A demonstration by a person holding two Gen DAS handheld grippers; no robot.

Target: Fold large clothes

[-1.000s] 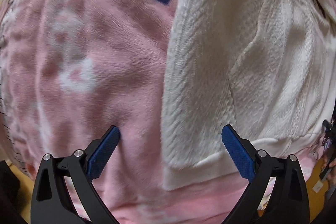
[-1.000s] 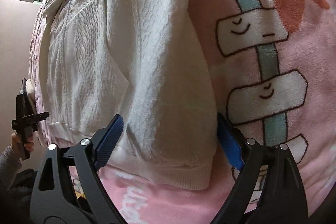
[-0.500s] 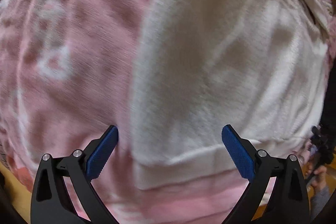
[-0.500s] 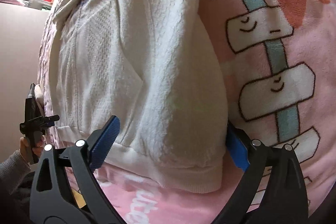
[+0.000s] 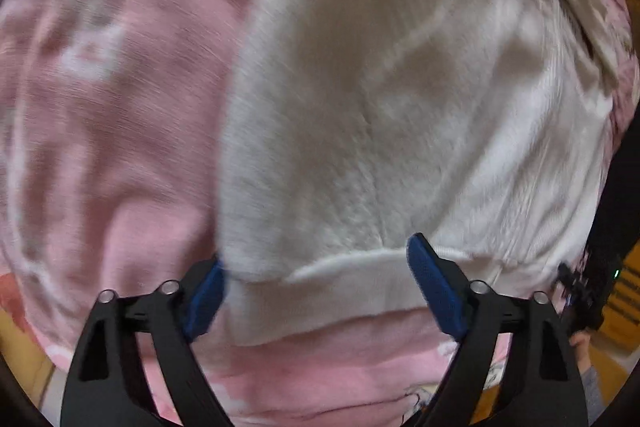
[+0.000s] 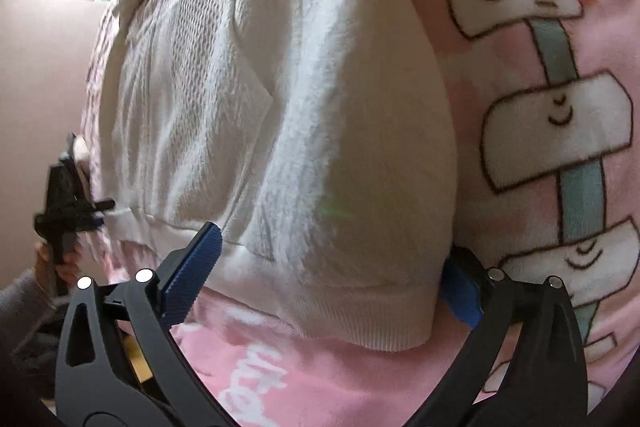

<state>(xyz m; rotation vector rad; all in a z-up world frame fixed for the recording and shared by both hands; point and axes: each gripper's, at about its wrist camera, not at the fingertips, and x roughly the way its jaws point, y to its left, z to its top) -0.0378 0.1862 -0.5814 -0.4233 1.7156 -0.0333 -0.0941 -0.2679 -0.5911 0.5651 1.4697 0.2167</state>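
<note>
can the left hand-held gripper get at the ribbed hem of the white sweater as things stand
Probably yes. The left hand-held gripper already straddles the sweater's hem, jaws closing in, with only the pink blanket underneath and nothing in the way.

White knitted garment (image 6: 280, 107) lies on a pink blanket (image 6: 520, 75) patterned with white smiling blocks, teal stripe.

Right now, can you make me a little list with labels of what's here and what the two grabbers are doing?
garment: white sweater, lying flat
underneath: pink blanket with cartoon prints
left gripper: jaws just been closing, straddling the sweater's hem corner, not pinching yet
right gripper: jaws just been opening, wide across the other hem corner
fold: not started
</note>
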